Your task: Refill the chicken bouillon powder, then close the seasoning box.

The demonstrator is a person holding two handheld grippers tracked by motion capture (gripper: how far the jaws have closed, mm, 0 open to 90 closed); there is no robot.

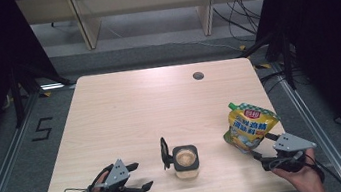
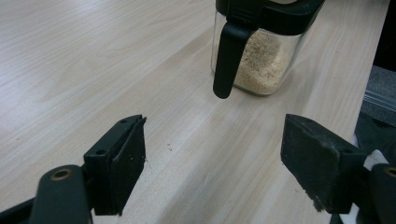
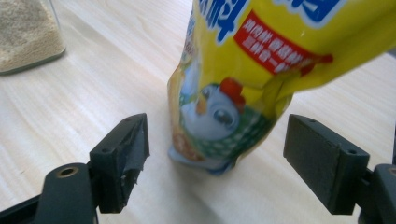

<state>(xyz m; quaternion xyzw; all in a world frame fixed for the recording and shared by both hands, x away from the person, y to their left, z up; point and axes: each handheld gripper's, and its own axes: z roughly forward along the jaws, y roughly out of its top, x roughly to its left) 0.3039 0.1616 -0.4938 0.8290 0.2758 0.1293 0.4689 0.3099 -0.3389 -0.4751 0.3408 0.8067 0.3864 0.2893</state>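
Right tongs agape before chicken-printed pouch, left tongs before jar.

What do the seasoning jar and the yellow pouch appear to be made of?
Seasoning jar: clear glass or hard plastic walls, since the beige granules show through; matte black, probably plastic flip lid. Yellow pouch: thin, glossy printed plastic film, creased and sagging, with a green spout cap.

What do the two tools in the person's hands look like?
Each hand-held tool, the left tool and the right tool, has two blocky black jaws with flat pads, a grey three-cornered plate on top and a thin dark cable trailing off. The forearms are bare, no sleeves.
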